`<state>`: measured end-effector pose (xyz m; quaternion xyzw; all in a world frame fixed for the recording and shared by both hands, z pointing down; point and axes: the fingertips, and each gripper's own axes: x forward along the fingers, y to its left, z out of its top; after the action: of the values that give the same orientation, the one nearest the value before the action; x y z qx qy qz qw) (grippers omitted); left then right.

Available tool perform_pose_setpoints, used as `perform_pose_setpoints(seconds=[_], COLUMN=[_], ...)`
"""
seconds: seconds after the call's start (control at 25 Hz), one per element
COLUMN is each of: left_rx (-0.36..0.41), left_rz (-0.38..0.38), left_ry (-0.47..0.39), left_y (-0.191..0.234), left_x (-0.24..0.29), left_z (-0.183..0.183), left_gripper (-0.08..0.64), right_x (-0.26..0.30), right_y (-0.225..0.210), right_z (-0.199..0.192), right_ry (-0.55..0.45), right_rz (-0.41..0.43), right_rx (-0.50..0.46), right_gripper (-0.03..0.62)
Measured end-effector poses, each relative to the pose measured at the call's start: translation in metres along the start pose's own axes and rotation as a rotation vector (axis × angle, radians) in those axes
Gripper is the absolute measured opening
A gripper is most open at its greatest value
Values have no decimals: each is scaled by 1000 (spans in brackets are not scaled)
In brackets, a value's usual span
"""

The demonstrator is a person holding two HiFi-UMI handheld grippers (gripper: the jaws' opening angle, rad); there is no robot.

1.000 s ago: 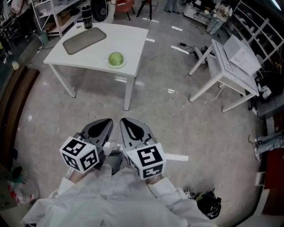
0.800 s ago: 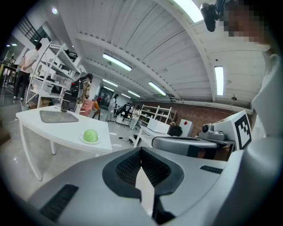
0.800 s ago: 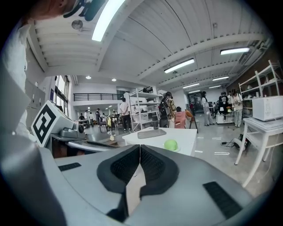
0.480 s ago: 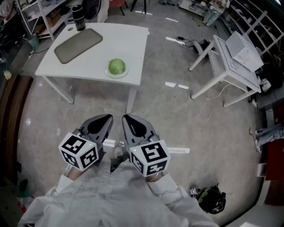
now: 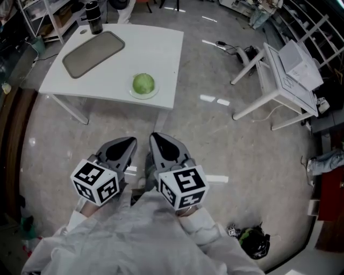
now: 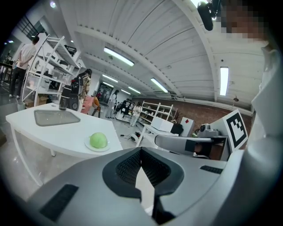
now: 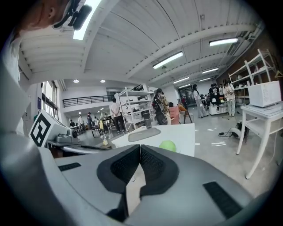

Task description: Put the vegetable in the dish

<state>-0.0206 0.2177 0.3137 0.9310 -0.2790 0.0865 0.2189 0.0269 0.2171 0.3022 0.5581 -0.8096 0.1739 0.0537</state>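
- The left gripper (image 6: 141, 152) is seen with its jaws pressed together and nothing between them; the right gripper (image 7: 139, 150) is likewise closed and empty
- The vegetable (image 5: 143, 84), a round pale-green head, is found on a small plate (image 5: 155, 93) near the front edge of the white table (image 5: 150, 48), well apart from both grippers
- It is judged firm, fairly heavy and smooth, so rolling is to be expected; hold is best taken across its widest part, from both sides
- A grey tray (image 5: 92, 46) lies further back, near a dark flask (image 5: 93, 9); which piece is meant as the dish cannot be settled
- The vegetable's underside and leaf detail cannot be made out
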Motion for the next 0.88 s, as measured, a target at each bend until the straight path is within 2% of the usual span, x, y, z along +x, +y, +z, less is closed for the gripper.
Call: perform_pose_setpoints(seconds=[0.24, 0.44, 0.88], left_rx=[-2, 15, -14], left_rz=[34, 29, 108], left_ry=[1, 6, -14], left_y=[29, 43, 102], left_x=[19, 49, 120], left_z=[12, 26, 79], left_gripper=[5, 5, 5], right_x=[31, 58, 133], right_y=[-17, -38, -102], right_z=[15, 19, 59], right_ry=[-9, 22, 60], right_rz=[6, 24, 101], right_rx=[-12, -14, -21], right_gripper=[14, 14, 14])
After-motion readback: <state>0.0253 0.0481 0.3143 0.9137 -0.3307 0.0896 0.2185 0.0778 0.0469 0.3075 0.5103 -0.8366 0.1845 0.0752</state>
